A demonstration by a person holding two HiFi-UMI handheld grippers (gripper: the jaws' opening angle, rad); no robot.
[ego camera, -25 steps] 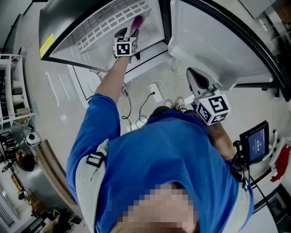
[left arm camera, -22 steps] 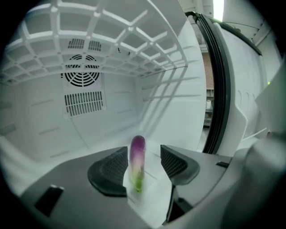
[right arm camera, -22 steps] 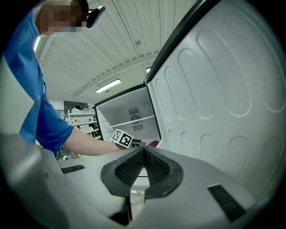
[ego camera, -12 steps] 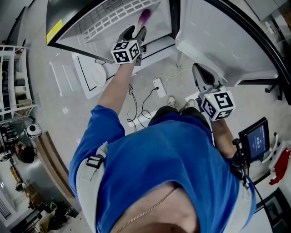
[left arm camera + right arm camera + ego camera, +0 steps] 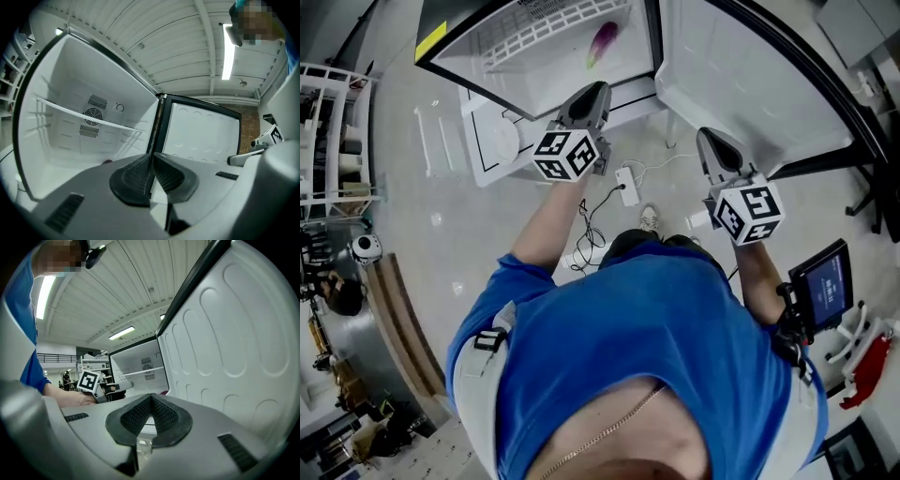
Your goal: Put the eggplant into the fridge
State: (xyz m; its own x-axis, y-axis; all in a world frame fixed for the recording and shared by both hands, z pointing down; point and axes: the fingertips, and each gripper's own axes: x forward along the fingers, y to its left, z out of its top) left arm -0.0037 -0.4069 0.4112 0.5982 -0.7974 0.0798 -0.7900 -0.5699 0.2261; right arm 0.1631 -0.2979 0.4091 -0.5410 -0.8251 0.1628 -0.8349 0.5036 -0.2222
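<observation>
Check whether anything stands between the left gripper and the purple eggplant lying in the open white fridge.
Nothing visible does. The purple eggplant lies inside the open white fridge; the left gripper is outside the opening, with only open space between them. Its jaws have just been closing, with nothing between them.

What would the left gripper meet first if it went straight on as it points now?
Probably the fridge, at its front edge beside the door hinge, though depth is unclear. The left gripper has just been closing its jaws, with nothing between them.
</observation>
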